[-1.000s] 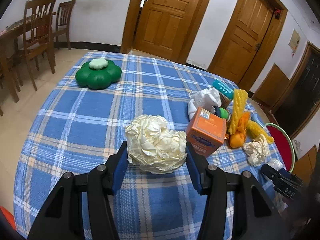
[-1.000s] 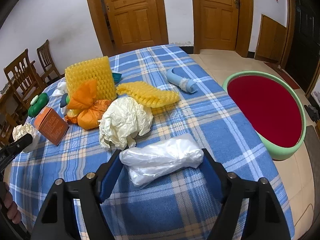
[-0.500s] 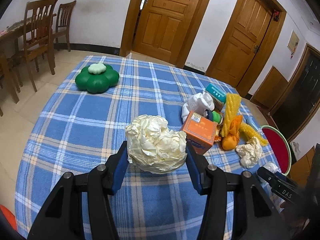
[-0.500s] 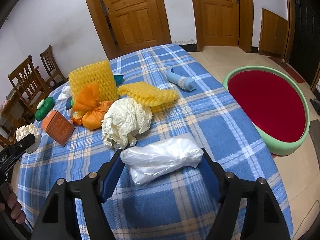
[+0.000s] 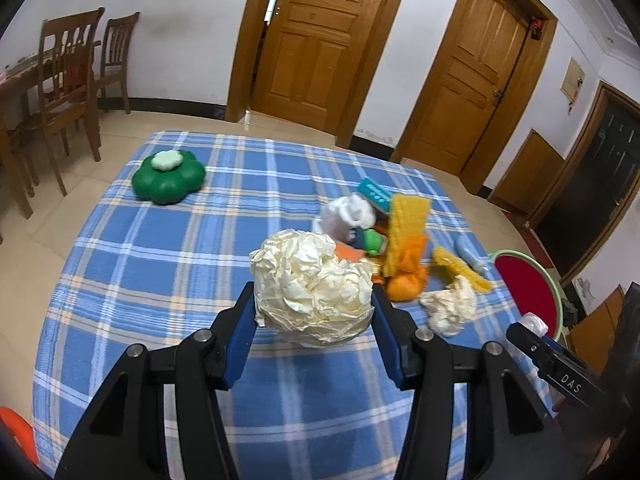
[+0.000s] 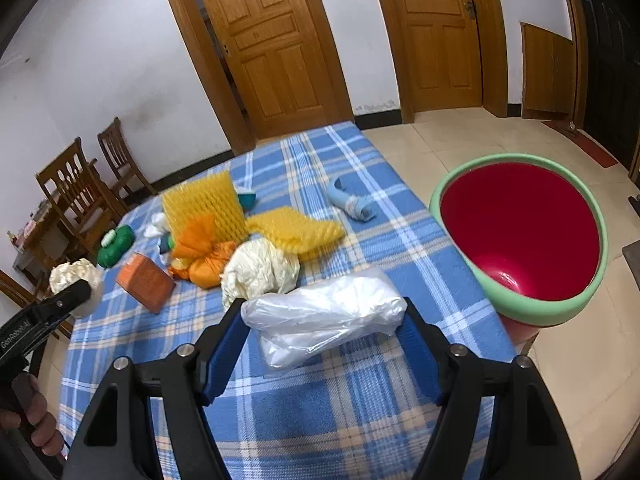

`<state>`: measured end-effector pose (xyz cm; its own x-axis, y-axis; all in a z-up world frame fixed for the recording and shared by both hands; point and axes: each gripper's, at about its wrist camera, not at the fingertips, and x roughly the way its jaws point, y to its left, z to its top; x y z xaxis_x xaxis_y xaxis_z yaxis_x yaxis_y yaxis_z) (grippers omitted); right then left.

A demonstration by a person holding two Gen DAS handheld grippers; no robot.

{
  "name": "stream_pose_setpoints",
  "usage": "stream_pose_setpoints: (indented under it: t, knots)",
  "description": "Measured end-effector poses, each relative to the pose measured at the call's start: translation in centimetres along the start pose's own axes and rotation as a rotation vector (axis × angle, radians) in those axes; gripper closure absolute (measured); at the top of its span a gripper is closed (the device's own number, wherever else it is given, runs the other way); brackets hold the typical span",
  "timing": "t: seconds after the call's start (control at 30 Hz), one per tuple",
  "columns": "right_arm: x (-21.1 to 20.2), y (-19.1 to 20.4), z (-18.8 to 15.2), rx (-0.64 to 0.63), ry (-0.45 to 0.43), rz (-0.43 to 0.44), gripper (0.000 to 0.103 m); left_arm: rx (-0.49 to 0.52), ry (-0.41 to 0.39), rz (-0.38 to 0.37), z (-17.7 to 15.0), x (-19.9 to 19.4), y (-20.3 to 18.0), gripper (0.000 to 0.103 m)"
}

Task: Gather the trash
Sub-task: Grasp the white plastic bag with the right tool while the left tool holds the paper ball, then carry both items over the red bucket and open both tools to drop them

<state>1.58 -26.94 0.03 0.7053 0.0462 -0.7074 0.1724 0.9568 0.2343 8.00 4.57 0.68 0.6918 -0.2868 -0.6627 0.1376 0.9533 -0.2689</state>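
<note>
From my left wrist view, my left claw (image 5: 314, 312) pinches a crumpled ball of cream paper (image 5: 312, 286) between its blue pads, and the ball hangs above the blue plaid tabletop (image 5: 160, 264). The ball hides most of the orange box (image 5: 349, 251) behind it, so only a sliver of its top shows. At the far left a glossy green flower-shaped container (image 5: 168, 178) with a pale lid sits well apart from everything else. Right of the ball lies a blurred heap: something white and soft, a teal carton, an upright yellow foam net (image 5: 404, 224), an orange bag (image 5: 406, 280), and a second crumpled paper wad (image 5: 450, 304). The bin (image 5: 532, 296) is cut off at the right behind my other tool, and I cannot make out what lies inside it. In the right wrist view, my right claw (image 6: 324, 328) clamps a wrinkled translucent plastic bag (image 6: 326, 312), held above the tabletop edge. The bin (image 6: 524, 312) stands just right of it, off the tabletop, tilted toward me, with a smooth green rim and a red interior. A pale blue rolled item (image 6: 352, 202) lies farther back, its detail too small to read.
</note>
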Motion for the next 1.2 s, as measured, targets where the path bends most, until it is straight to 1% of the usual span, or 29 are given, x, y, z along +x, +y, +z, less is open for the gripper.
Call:
stream_pose_setpoints:
  t: [0.2,0.27,0.4,0.5,0.77,1.0,1.2]
  knots:
    - [-1.6,-1.0,0.4,0.006,-0.036,0.018,0.028,0.033,-0.002,-0.031,0.7,-0.7,-2.6,0.048]
    - [-1.9,-1.7,0.7,0.014,-0.044,0.014,0.028,0.053,-0.005,-0.037,0.9,-0.9,-3.6,0.048]
    - [-2.0,-3.1,1.1,0.042,-0.051,0.003,0.028,0.081,0.008,-0.078,1.5,-0.8,-5.6,0.048]
    - [-2.0,-4.4,1.1,0.064,-0.053,-0.011,0.028,0.112,0.014,-0.088,1.7,-0.6,-7.0,0.048]
    - [-2.0,-8.9,2.0,0.151,-0.065,-0.054,0.028,0.172,0.058,-0.146,2.4,1.3,-11.1,0.048]
    - [-2.1,-12.7,2.8,0.216,-0.074,-0.097,0.027,0.240,0.101,-0.193,2.8,3.5,-15.8,0.048]
    - [-1.8,-16.1,2.9,0.284,-0.075,-0.132,0.027,0.307,0.114,-0.218,3.2,5.5,-19.9,0.048]
